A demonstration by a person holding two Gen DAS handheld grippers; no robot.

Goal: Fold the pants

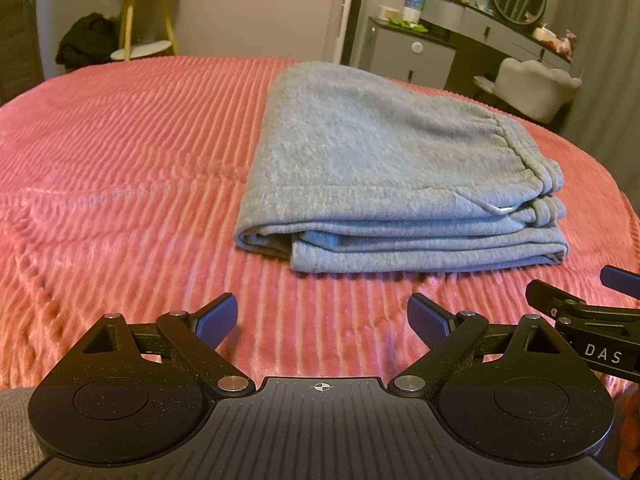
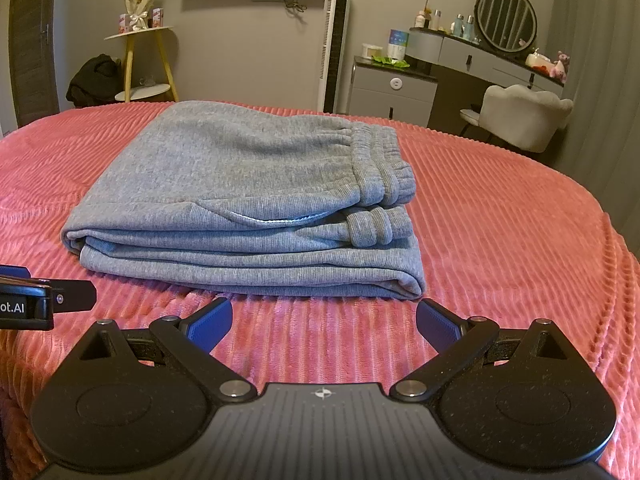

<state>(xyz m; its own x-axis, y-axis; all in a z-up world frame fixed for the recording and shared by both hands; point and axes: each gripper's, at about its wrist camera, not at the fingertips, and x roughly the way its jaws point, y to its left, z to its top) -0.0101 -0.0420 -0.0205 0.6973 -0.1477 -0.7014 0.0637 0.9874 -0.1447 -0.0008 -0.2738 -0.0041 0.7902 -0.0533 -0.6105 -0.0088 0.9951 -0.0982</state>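
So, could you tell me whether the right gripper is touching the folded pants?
Apart. In the right wrist view, the open right gripper sits short of the pants, pink bedspread visible between.

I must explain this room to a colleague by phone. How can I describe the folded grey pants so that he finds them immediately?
Start at the bed with the pink ribbed blanket. On it lie the grey sweatpants, folded into a flat stack of layers, just beyond the open right gripper. They are the only grey thing on the blanket, and a gathered elastic waistband shows at the right end.
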